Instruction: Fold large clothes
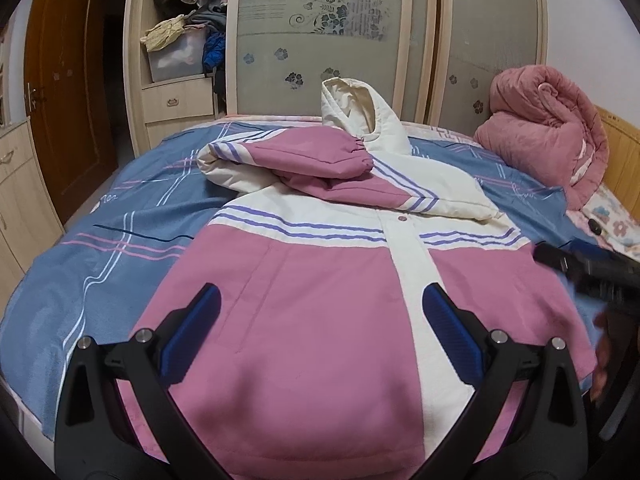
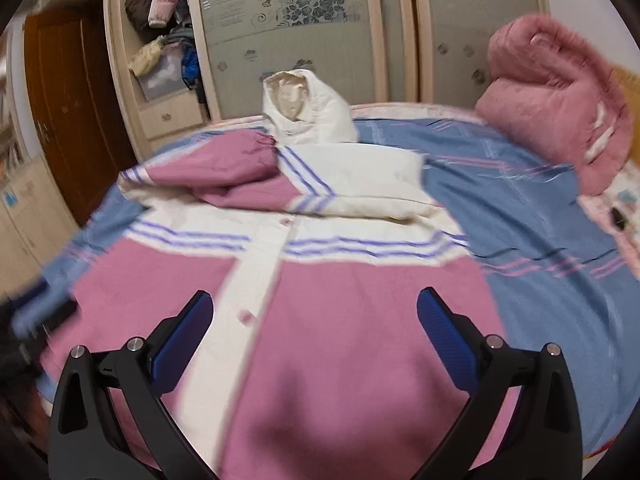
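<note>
Clearly the jacket (image 1: 312,304) is the landmark: a padded pink-and-cream hooded coat lying front-up on the bed (image 1: 100,240), hem nearest the cameras, both sleeves already crossed over the chest, hood (image 1: 356,108) standing up at the far end. The next fold, as I judge it, is hem up toward the hood. To do it well, each claw should take a bottom corner of the jacket, pinch through both padded layers, lift together and lay the hem level with the purple stripes so the sleeves stay trapped inside; uneven lifting would skew the bulky filling.

Above the jacket's lower half, the left claw (image 1: 320,336) hangs with its blue pads spread wide and nothing between them. The right claw (image 2: 316,332) is likewise spread and empty, over the jacket's right panel.

Beyond the jacket's right shoulder sits a rolled pink quilt (image 1: 548,132). The hem itself is cut off behind the claw bodies, so its corners cannot be seen. Much of the right wrist view is motion-blurred. A small dark object (image 1: 595,226) beside the quilt is too small to identify.
</note>
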The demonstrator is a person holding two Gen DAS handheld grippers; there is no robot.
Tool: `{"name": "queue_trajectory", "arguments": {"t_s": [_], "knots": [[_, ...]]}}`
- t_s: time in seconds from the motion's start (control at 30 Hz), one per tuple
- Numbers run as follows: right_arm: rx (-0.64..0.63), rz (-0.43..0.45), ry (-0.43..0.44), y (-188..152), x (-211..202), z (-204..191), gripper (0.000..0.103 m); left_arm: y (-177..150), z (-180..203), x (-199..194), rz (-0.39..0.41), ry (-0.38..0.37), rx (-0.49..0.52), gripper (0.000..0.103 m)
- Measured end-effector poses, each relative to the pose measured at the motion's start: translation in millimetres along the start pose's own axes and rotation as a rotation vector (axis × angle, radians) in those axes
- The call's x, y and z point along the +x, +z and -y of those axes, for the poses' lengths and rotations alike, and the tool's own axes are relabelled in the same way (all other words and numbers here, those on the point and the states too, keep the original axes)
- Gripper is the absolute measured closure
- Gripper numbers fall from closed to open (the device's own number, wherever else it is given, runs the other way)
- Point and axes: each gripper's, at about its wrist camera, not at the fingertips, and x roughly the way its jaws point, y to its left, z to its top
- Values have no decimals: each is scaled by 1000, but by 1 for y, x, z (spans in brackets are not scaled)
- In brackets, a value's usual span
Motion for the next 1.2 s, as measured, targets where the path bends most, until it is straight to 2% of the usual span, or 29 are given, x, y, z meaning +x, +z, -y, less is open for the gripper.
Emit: {"name": "queue_trajectory", "arguments": {"t_s": [0.03, 0.1, 0.2, 0.27, 0.33, 0.5, 0.63, 0.7, 0.73, 0.83, 0.87, 1.0, 1.1, 1.2], "knots": [[32, -18, 64, 10, 6, 0, 1, 1, 0, 0, 2, -4, -2, 2], [126, -56, 251, 39, 28, 1, 1, 3, -2, 1, 8, -18, -12, 2], [220, -132, 447, 83, 78, -10, 1, 5, -3, 6, 0, -34, -36, 2], [276, -161, 517, 107, 113, -17, 7, 6, -5, 10, -3, -37, -50, 2], [339, -208, 531, 130, 163, -22, 16, 8, -6, 16, -13, -42, -69, 2], [497, -307, 478, 149, 267, -19, 26, 13, -11, 15, 2, -39, -74, 2], [582, -285, 423, 149, 309, -5, 28, 15, -22, 13, 8, -38, -93, 2], [652, -316, 450, 146, 332, -1, 32, 16, -26, 14, 4, -39, -104, 2], [657, -324, 442, 146, 338, -1, 40, 17, -28, 15, 4, -40, -108, 2], [652, -309, 407, 151, 342, -9, 79, 18, -30, 16, 5, -38, -112, 2], [631, -298, 392, 156, 338, -15, 84, 18, -30, 17, 4, -44, -112, 2], [448, -208, 402, 200, 292, -59, 87, 17, -29, 18, 9, -47, -115, 2], [243, -64, 415, 255, 220, -102, 88, 17, -26, 22, -6, -53, -119, 2], [74, 87, 413, 297, 148, -121, 88, 16, -19, 22, -5, -58, -108, 2]]}}
